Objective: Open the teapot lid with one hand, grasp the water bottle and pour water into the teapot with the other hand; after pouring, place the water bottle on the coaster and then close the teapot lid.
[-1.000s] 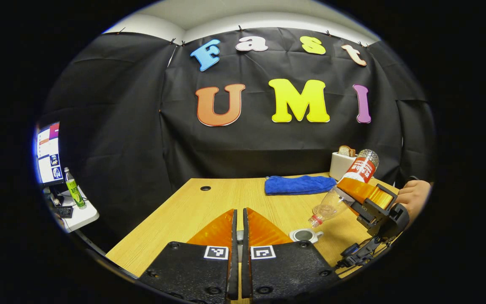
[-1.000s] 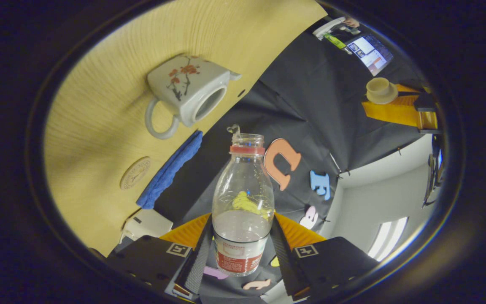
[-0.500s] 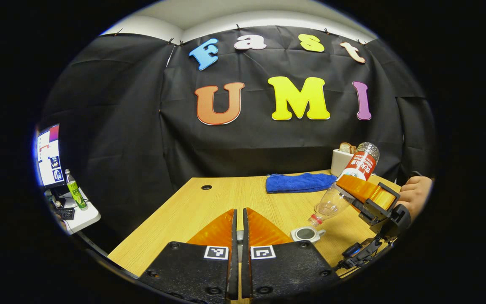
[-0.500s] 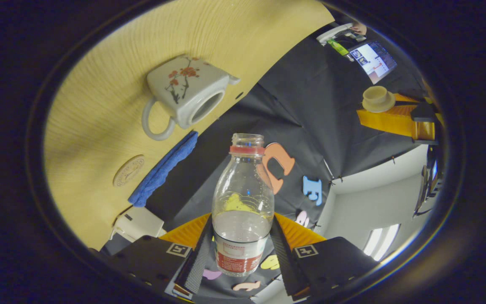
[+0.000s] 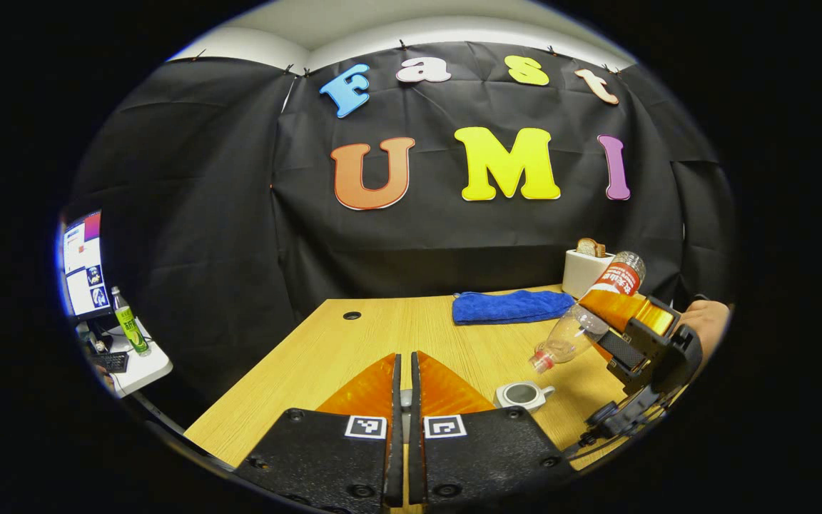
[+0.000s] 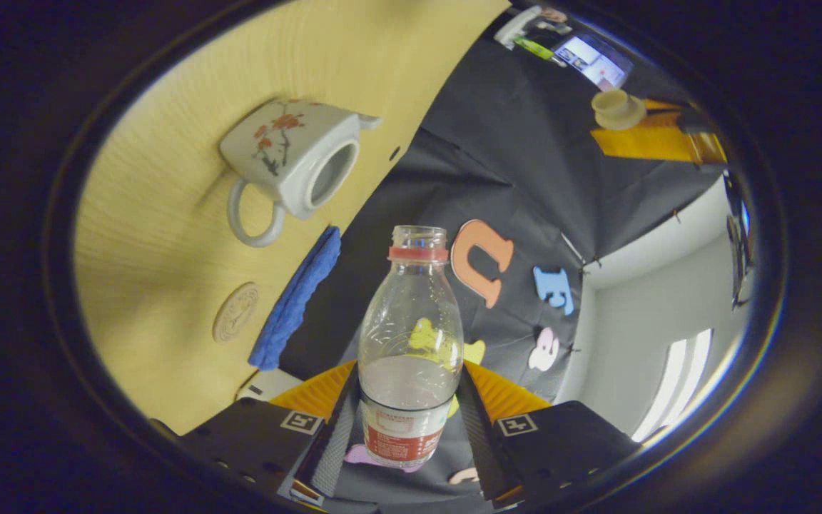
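My left tool [image 5: 402,400] has black housings dotted with screws, each carrying a small square black-and-white marker. My right tool [image 6: 405,417] has the same black blocks and markers, ribbed strips on the inner faces, and black cables [image 5: 607,425] hanging beneath.

Left gripper [image 5: 402,389] seemingly closed, right gripper [image 6: 408,414] clamped, tilted

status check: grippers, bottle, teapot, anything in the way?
Right gripper shut on water bottle, tilted, uncapped. Left gripper holds lid aloft. Teapot open on table. Coaster bare; blue cloth beside it.
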A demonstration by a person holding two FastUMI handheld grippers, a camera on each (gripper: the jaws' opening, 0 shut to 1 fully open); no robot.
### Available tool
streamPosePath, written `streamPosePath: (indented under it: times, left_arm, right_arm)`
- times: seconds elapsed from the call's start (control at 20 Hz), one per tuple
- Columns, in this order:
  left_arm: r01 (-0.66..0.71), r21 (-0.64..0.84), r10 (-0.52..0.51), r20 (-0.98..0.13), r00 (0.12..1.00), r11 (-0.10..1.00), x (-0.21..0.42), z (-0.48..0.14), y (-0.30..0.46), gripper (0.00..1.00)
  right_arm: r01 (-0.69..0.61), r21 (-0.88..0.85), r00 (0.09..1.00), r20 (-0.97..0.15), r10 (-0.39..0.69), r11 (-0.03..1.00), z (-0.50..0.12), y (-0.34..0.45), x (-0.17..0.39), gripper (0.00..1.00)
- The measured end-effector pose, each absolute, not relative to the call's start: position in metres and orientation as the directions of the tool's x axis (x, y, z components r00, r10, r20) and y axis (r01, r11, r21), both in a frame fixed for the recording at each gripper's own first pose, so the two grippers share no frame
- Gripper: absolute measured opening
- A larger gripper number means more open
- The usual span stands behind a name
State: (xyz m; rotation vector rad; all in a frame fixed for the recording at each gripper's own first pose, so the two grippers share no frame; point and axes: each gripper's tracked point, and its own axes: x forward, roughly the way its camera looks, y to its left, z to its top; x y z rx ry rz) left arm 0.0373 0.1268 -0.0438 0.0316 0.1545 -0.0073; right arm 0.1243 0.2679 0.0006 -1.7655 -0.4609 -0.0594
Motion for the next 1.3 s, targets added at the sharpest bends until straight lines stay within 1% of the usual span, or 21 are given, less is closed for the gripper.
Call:
streamPosePath:
  times: [0.05, 0.1, 0.15, 0.2, 0.25, 0.35, 0.4, 0.5, 0.6, 0.7, 0.8, 1.0, 1.1, 1.15, 1.3]
  left_arm:
    - [0.008, 0.03, -0.003, -0.155, 0.988, 1.0, 0.037, -0.044, 0.126, 0.05]
    - [0.008, 0.032, -0.003, -0.156, 0.988, 0.999, 0.039, -0.044, 0.126, 0.05]
    - [0.008, 0.037, -0.002, -0.157, 0.988, 0.999, 0.039, -0.044, 0.124, 0.05]
    - [0.005, 0.049, 0.003, -0.157, 0.988, 0.999, 0.039, -0.045, 0.123, 0.05]
    - [0.003, 0.053, 0.005, -0.155, 0.988, 0.999, 0.04, -0.044, 0.122, 0.05]
    - [0.004, 0.036, 0.001, -0.136, 0.991, 0.999, 0.039, -0.038, 0.117, 0.05]
    - [0.015, 0.028, -0.011, -0.131, 0.991, 0.999, 0.039, -0.037, 0.112, 0.05]
    - [0.026, 0.032, -0.022, -0.127, 0.992, 0.999, 0.039, -0.037, 0.108, 0.05]
    - [0.023, 0.053, -0.015, -0.136, 0.991, 0.998, 0.04, -0.041, 0.108, 0.05]
    - [0.018, 0.068, -0.008, -0.146, 0.989, 0.997, 0.043, -0.044, 0.107, 0.06]
    - [0.017, 0.075, -0.005, -0.153, 0.988, 0.997, 0.043, -0.046, 0.106, 0.06]
    - [0.035, 0.063, -0.026, -0.136, 0.99, 0.997, 0.041, -0.04, 0.099, 0.06]
    - [0.041, 0.05, -0.035, -0.128, 0.991, 0.998, 0.042, -0.037, 0.097, 0.06]
    - [0.039, 0.05, -0.032, -0.131, 0.991, 0.998, 0.042, -0.039, 0.098, 0.06]
    - [0.03, 0.051, -0.023, -0.138, 0.99, 0.998, 0.041, -0.04, 0.101, 0.06]
  right_arm:
    - [0.303, -0.947, 0.928, 0.269, 0.258, -0.105, -0.001, 0.263, 0.127, 0.75]
    - [0.261, -0.965, 0.94, 0.246, 0.238, -0.034, -0.003, 0.257, 0.129, 0.73]
    - [0.22, -0.975, 0.949, 0.224, 0.22, 0.044, -0.005, 0.251, 0.131, 0.74]
    - [0.166, -0.974, 0.96, 0.195, 0.201, 0.154, -0.009, 0.243, 0.134, 0.74]
    - [0.145, -0.964, 0.964, 0.189, 0.189, 0.222, -0.006, 0.237, 0.132, 0.75]
    - [0.1, -0.923, 0.974, 0.168, 0.154, 0.372, -0.003, 0.218, 0.137, 0.74]
    - [0.075, -0.9, 0.978, 0.151, 0.144, 0.428, -0.005, 0.212, 0.139, 0.74]
    - [0.027, -0.827, 0.985, 0.117, 0.125, 0.561, -0.007, 0.202, 0.143, 0.75]
    - [-0.006, -0.672, 0.992, 0.091, 0.09, 0.74, -0.004, 0.184, 0.151, 0.75]
    - [-0.037, -0.536, 0.995, 0.058, 0.081, 0.843, -0.004, 0.176, 0.161, 0.75]
    - [-0.062, -0.402, 0.997, 0.018, 0.075, 0.913, -0.008, 0.17, 0.171, 0.75]
    - [-0.113, -0.213, 0.993, -0.056, 0.104, 0.971, -0.011, 0.166, 0.185, 0.75]
    - [-0.14, -0.082, 0.988, -0.083, 0.133, 0.987, -0.013, 0.168, 0.195, 0.74]
    - [-0.17, 0.03, 0.98, -0.099, 0.172, 0.985, -0.015, 0.174, 0.207, 0.75]
    - [-0.225, 0.149, 0.966, -0.094, 0.24, 0.963, -0.022, 0.184, 0.228, 0.75]
